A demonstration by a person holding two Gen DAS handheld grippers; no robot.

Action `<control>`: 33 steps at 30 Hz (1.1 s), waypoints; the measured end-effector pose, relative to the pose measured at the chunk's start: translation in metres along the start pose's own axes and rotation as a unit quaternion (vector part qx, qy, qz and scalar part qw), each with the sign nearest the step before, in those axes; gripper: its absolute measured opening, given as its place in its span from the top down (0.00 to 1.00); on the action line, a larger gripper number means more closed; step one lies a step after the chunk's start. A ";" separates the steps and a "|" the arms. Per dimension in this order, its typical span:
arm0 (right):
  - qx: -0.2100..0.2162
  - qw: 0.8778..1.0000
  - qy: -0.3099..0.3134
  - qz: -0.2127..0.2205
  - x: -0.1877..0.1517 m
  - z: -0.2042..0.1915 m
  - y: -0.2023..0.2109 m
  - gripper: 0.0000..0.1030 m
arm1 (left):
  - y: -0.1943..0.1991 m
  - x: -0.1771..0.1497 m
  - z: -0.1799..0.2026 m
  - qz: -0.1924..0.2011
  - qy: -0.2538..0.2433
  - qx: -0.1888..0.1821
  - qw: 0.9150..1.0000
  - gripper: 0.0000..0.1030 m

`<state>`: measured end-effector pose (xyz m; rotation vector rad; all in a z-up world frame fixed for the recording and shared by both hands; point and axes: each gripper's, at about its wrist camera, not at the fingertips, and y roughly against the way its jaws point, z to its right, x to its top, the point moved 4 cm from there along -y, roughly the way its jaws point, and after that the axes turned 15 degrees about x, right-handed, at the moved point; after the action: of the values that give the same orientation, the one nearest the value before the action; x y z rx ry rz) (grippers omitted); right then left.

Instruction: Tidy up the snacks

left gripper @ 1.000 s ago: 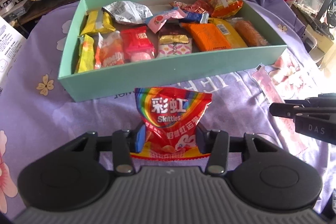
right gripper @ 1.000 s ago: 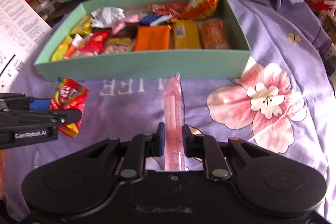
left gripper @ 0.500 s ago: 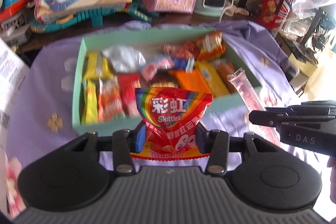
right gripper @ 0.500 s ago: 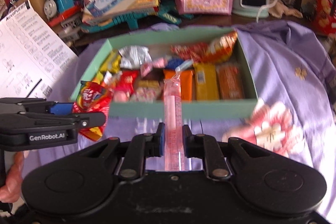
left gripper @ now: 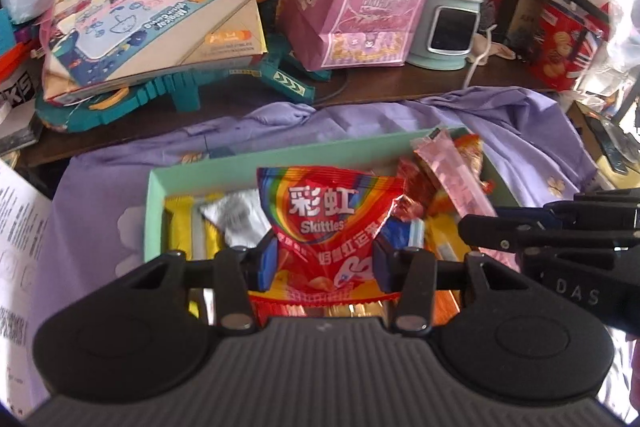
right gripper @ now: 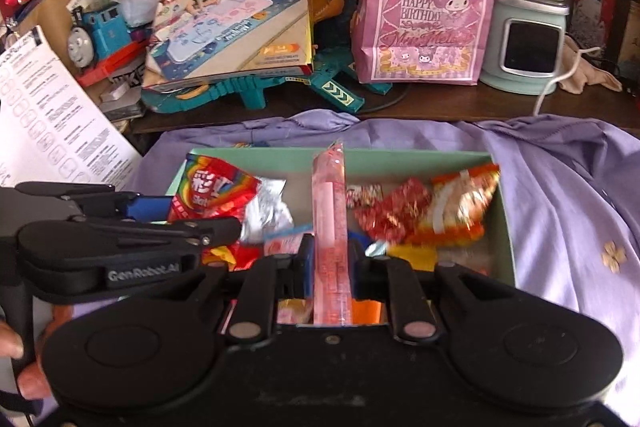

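Note:
My left gripper (left gripper: 324, 261) is shut on a red rainbow Skittles bag (left gripper: 328, 223) and holds it above the mint green box (left gripper: 154, 211). The bag also shows in the right wrist view (right gripper: 212, 191). My right gripper (right gripper: 330, 265) is shut on a long pink stick packet (right gripper: 330, 227), held over the middle of the same box (right gripper: 502, 227). The packet shows in the left wrist view (left gripper: 452, 175), with the right gripper (left gripper: 520, 235) at the right. The box holds several wrapped snacks, among them an orange bag (right gripper: 460, 207).
The box lies on a purple flowered cloth (right gripper: 560, 195). Behind it stand a pink gift bag (right gripper: 424, 3), a toy box (right gripper: 236, 19), a teal toy (right gripper: 256, 91), a blue toy train (right gripper: 96, 31) and a pale green appliance (right gripper: 528, 39). A printed sheet (right gripper: 52, 123) lies at left.
Both grippers rose from the cloth in front of the box and moved forward over it, each still holding its snack. The views now tilt up toward the clutter behind.

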<state>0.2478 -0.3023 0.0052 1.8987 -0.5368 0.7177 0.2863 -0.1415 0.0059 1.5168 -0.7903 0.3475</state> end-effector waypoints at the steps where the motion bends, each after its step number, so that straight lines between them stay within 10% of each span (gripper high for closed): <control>1: 0.000 1.000 0.000 -0.005 0.006 0.004 -0.010 0.84 | -0.008 0.003 0.001 -0.002 -0.002 0.002 1.000 0.56; 12: 0.004 0.999 -0.023 -0.032 0.035 0.044 -0.087 0.81 | -0.091 0.029 0.010 -0.040 0.001 0.023 0.999 0.47; 14: -0.001 0.999 -0.032 -0.020 0.039 0.052 -0.089 0.74 | -0.100 0.032 0.009 -0.044 0.006 0.034 0.998 0.32; 19: -0.018 0.999 -0.046 0.010 0.040 0.067 -0.079 0.20 | -0.103 0.033 0.001 -0.042 0.016 0.047 0.998 0.15; 25: -0.020 0.999 -0.045 0.018 0.032 0.059 -0.059 0.00 | -0.088 0.023 0.000 -0.041 0.009 0.057 0.998 0.03; 33: -0.022 0.999 -0.036 0.021 0.021 0.035 -0.029 0.00 | -0.043 0.003 -0.004 -0.033 0.001 0.061 0.998 0.00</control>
<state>0.2901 -0.3230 -0.0111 1.8830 -0.6354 0.6605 0.3178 -0.1415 -0.0242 1.6521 -0.7271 0.3530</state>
